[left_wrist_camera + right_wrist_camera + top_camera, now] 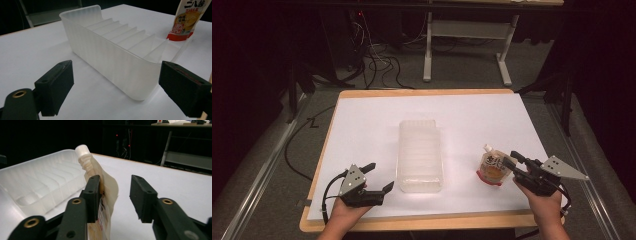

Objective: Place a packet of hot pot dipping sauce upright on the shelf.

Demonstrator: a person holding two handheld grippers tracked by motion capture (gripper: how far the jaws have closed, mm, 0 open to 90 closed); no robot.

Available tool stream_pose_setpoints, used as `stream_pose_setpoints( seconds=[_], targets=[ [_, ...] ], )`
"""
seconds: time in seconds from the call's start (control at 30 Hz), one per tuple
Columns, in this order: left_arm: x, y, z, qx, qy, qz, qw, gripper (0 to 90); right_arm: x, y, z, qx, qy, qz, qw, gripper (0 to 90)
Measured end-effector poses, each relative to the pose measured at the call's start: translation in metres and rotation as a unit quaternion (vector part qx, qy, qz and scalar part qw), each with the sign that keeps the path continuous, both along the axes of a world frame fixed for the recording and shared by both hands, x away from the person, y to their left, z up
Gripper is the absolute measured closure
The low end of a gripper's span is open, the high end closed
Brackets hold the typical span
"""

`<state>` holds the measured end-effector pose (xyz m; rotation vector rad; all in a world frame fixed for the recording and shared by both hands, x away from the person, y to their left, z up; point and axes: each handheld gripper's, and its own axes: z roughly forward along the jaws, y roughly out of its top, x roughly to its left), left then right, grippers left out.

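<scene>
Right gripper [113,195] has its black jaws parted around the spouted pouch [106,192]: one pad lies against the pouch's side while the other stands clear, so the pads are not pressing on it. That pouch stands upright on the white table [372,125], to the right of the clear plastic tray [420,155] and apart from it, its white screw cap [82,150] uppermost. It looks soft and flexible, a thin printed film that bows under touch, probably light and a little slick. I would judge the stiffer neck below the cap, or the flat middle of the body, the safest place to pinch; squeezed hard it would buckle. The tray is translucent, rigid-looking, long with rounded corners and thin ribs dividing its inside. Left gripper [116,87] hovers near the tray's closer end with its jaws wide and nothing between them.
</scene>
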<state>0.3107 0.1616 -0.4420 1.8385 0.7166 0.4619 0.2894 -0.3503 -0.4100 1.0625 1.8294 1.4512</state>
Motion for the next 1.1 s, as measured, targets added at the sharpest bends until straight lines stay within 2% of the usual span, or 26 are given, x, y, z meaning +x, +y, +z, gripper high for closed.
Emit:
stream_pose_setpoints(
  seconds=[0.1, 0.2, 0.27, 0.43, 0.5, 0.57, 0.6, 0.83, 1.0, 1.1],
  targets=[
    [0.0, 0.0, 0.0, 0.001, 0.0, -0.001, 1.0, 13.4, 0.001, 0.001, -0.002, -0.004, 0.006, 0.004, 1.0, 56.5],
    [0.0, 0.0, 0.0, 0.001, 0.0, -0.002, 1.0, 13.4, 0.004, 0.003, -0.009, -0.014, 0.031, 0.014, 0.9993, 53.6],
    [0.0, 0.001, 0.0, -0.001, 0.0, -0.001, 1.0, 13.4, 0.005, 0.003, -0.012, -0.015, 0.037, 0.019, 0.999, 54.1],
    [-0.001, 0.001, 0.001, -0.001, 0.0, -0.001, 1.0, 13.5, 0.01, 0.007, -0.022, -0.015, 0.068, 0.027, 0.9972, 63.4],
    [-0.001, 0.001, 0.001, -0.001, 0.0, -0.001, 1.0, 13.6, 0.012, 0.01, -0.026, -0.03, 0.083, 0.034, 0.9955, 72.0],
    [-0.001, 0.001, 0.001, 0.0, 0.0, -0.002, 1.0, 13.6, 0.012, 0.01, -0.028, -0.026, 0.094, 0.038, 0.9945, 80.3],
    [-0.001, 0.001, 0.001, 0.0, 0.0, -0.002, 1.0, 13.7, 0.012, 0.009, -0.028, -0.021, 0.096, 0.049, 0.9939, 84.5],
    [-0.001, 0.0, 0.0, 0.001, 0.0, -0.003, 1.0, 13.8, 0.014, 0.006, -0.028, -0.015, 0.09, 0.045, 0.9949, 90.0],
    [-0.001, 0.0, 0.001, 0.003, -0.002, -0.004, 1.0, 13.9, 0.018, 0.005, -0.026, -0.022, 0.074, 0.06, 0.9952, 90.0],
    [-0.001, 0.001, 0.001, 0.003, -0.003, -0.003, 1.0, 13.9, 0.019, 0.005, -0.023, -0.017, 0.068, 0.067, 0.9953, 90.0]
  ],
)
